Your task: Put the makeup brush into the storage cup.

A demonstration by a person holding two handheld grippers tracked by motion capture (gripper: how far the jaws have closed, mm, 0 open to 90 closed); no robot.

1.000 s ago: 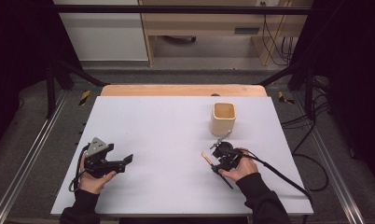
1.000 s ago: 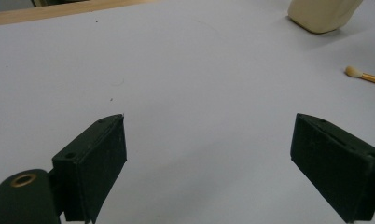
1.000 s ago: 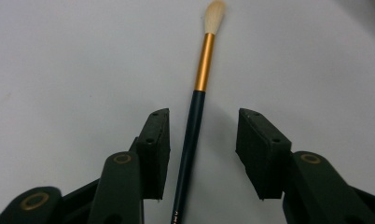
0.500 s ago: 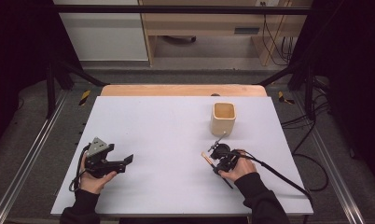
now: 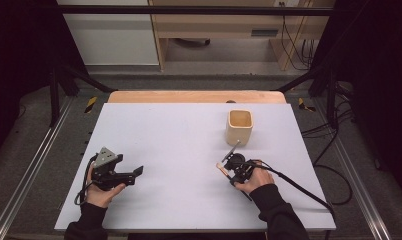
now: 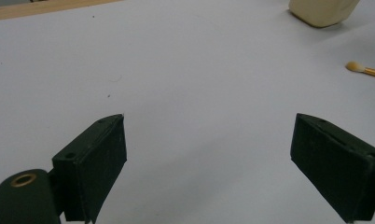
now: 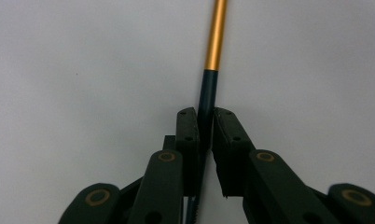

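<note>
Right gripper [image 7: 205, 122]: jaws clamped on makeup brush [image 7: 215, 42], dark handle end. Light, stiff, slick; grip mid-handle. Left gripper [image 6: 209, 158]: jaws wide, empty.

A lab: black frame rails [image 5: 189, 9], loose cables [image 5: 294, 35], bare table [image 5: 179, 135]

Pale wooden square cup [image 5: 239, 126] on the white table [image 5: 179, 145]; beside it, a slim brush, gold-and-black handle [image 7: 212, 60], cream tip [image 6: 355, 67].
</note>
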